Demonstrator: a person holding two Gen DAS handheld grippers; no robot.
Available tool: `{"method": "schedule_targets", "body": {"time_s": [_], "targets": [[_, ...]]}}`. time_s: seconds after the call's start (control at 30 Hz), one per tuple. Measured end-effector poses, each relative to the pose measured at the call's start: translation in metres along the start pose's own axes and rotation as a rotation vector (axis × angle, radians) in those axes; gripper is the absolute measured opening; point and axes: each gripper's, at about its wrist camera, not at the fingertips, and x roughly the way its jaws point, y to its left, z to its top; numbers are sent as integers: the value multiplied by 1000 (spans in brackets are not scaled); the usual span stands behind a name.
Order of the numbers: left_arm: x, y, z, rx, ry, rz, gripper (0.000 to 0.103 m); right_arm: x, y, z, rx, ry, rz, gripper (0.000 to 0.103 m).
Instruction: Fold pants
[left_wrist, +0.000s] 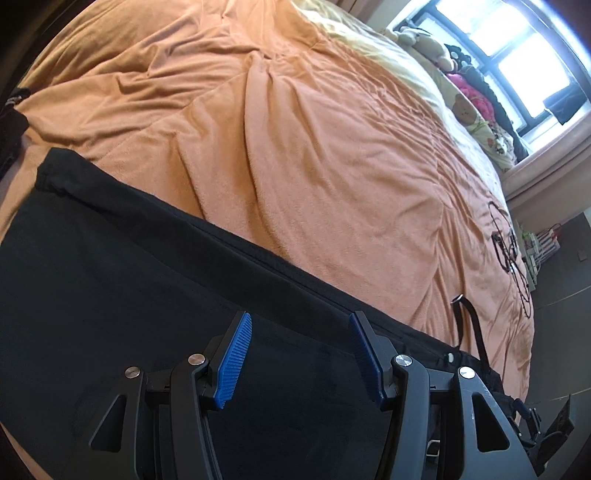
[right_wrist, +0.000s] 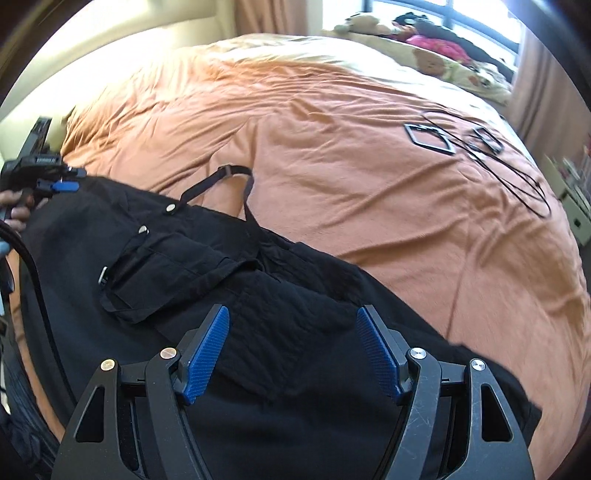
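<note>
Black cargo pants (left_wrist: 110, 277) lie spread along the near side of an orange blanket (left_wrist: 314, 147). My left gripper (left_wrist: 300, 315) hovers open over a smooth stretch of the pants, with nothing between its blue pads (left_wrist: 231, 362). My right gripper (right_wrist: 292, 310) stands open above the pants (right_wrist: 325, 295), near a flap pocket (right_wrist: 166, 266), its pads clear of the cloth. A thin black strap (right_wrist: 229, 171) loops from the pants onto the blanket. At the far left of the right wrist view, a hand holds the left gripper (right_wrist: 64, 186) at the pants' edge.
The orange blanket (right_wrist: 332, 147) covers the whole bed. Black cables and square frames (right_wrist: 436, 138) lie on it at the far right. Stuffed toys and a pillow (left_wrist: 469, 107) line the window side. A cable (right_wrist: 40, 295) trails along the left edge.
</note>
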Motion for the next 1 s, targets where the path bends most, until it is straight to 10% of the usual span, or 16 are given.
{"method": "schedule_targets", "body": {"time_s": [0.67,0.73,0.83,1.0], "targets": [[44,4,21,-16,51,122,57,88,32,38,-226,207,26,44],[45,6,22,-16,47,149,42,86,33,39,-233,194,-6,20],[44,10,23,-17,39,198,0,79,33,41,-209,168,-3,12],[32,20,23,-39,-8,153,0,62,35,38,-201,114,-46,9]]}}
